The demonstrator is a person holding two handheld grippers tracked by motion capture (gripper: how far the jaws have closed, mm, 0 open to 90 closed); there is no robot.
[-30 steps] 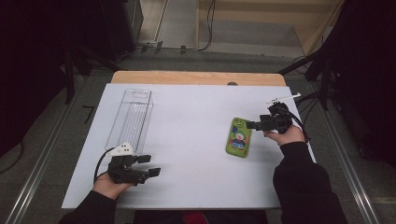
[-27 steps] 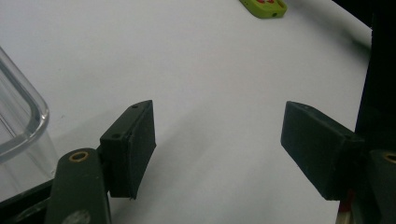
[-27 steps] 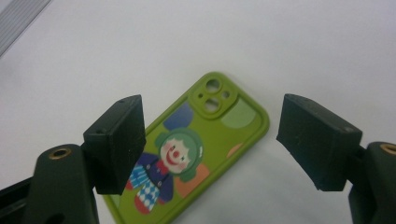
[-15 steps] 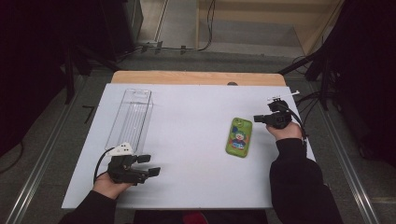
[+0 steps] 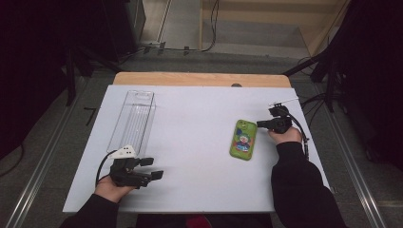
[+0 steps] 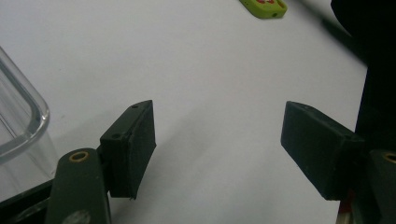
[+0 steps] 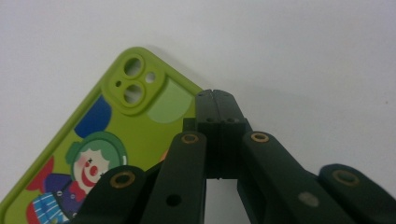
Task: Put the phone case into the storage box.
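- High view: one green phone case lies flat on the right part of the bench, printed side up, with the right gripper just beside its far right corner.
- Right gripper view: the jaws are pressed together with nothing between them, their tips over the case's edge near the camera cut-out; I cannot tell whether they touch it.
- Left gripper rests near the left front of the bench with its jaws wide apart and empty; in its own view the pads frame bare bench.
- One clear plastic box stands on the left side, just beyond the left gripper and well apart from the case.
- My reading: the step in hand is the approach to the case, before any grasp.
- Next move calls for parting the right jaws, getting one under or around the thin edge, and closing gently, since a flat case is hard to lift.
- Count: one case, one box, two grippers.
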